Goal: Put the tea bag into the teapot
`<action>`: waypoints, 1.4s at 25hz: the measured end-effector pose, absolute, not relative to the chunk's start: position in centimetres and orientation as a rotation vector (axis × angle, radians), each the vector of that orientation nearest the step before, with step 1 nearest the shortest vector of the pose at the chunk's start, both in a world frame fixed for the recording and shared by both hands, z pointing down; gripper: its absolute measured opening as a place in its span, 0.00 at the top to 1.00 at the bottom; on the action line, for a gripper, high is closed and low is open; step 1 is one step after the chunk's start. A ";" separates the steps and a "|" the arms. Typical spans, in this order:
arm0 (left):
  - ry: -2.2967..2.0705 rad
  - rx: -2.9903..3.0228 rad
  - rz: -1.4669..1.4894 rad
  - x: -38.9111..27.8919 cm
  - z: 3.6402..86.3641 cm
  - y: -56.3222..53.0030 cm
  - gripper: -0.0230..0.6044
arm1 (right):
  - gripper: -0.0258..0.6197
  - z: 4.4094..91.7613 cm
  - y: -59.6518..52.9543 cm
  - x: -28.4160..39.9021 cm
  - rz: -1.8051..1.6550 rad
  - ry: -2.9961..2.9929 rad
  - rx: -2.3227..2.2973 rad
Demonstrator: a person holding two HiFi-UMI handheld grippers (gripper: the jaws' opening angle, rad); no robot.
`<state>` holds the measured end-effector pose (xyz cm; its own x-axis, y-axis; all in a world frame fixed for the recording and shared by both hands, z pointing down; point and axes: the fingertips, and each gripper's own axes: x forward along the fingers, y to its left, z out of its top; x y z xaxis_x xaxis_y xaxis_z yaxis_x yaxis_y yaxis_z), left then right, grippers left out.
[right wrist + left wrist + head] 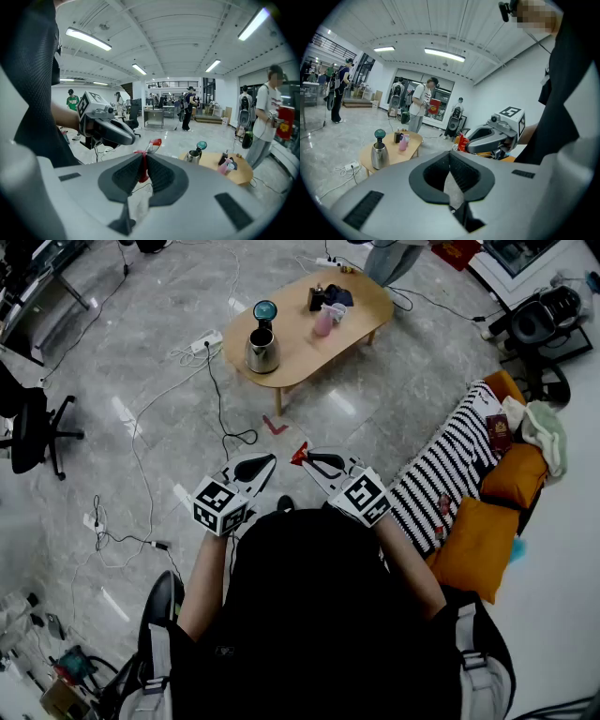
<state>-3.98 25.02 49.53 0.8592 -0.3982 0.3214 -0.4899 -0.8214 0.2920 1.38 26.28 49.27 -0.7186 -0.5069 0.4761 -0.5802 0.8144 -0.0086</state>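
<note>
A steel teapot [262,348] with its teal lid [265,310] raised stands on the near-left end of an oval wooden table [305,348], far ahead across the floor. It also shows in the left gripper view as teapot [379,155] and in the right gripper view as teapot [192,155]. My right gripper [307,457] is shut on a red tea bag [299,455], which pokes out between the jaws as tea bag [143,166]. Close beside it, my left gripper [269,459] is shut with nothing in it. Both are held near my chest.
A pink cup [323,322] and dark items sit further back on the table. A power strip [206,341] and cables lie on the floor to its left. A sofa with a striped blanket [450,474] and orange cushions is at right, an office chair [37,427] at left. A person [267,117] stands beyond the table.
</note>
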 end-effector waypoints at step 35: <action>-0.664 2.639 0.356 -3.6 49.8 25.4 0.95 | 0.89 49.4 26.3 1.5 0.221 -2.527 0.767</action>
<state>-3.60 25.37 49.81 0.8551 -0.3971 0.3334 -0.4974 -0.8098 0.3111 1.52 26.27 49.35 -0.7239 -0.4801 0.4954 -0.5588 0.8292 -0.0129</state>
